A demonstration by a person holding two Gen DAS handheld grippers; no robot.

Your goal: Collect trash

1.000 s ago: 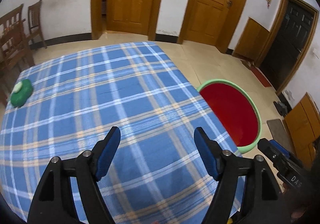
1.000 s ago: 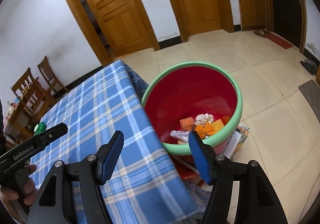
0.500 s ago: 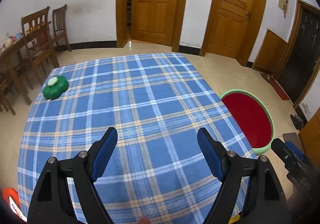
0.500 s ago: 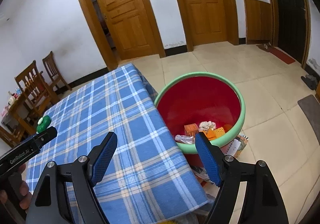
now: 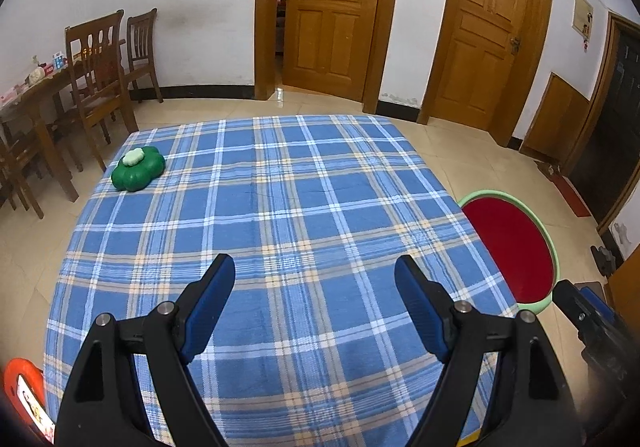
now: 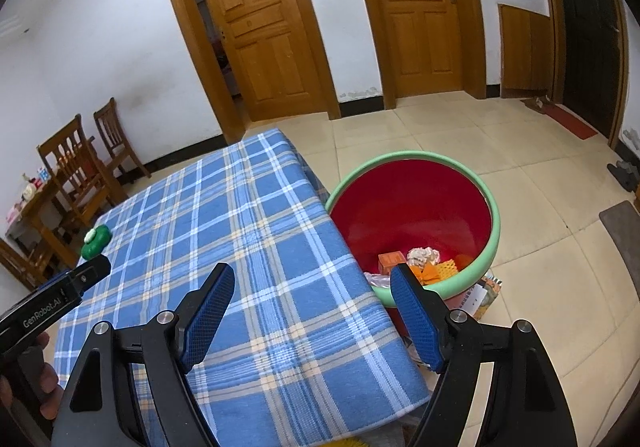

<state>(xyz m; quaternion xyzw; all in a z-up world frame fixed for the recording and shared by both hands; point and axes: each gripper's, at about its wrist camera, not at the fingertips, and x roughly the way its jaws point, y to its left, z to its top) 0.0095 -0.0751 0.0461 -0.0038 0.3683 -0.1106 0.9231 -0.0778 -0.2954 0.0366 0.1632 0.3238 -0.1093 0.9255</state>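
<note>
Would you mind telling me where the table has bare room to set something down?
Nearly all the checked tablecloth is bare, from the green flower-shaped object at its far left corner across to the edge beside the red bin. Only the bin's bottom, with its trash, is crowded.

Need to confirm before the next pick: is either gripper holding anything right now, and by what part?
Nothing is held. The left gripper and right gripper both stand open and empty above the blue plaid tablecloth.
</note>
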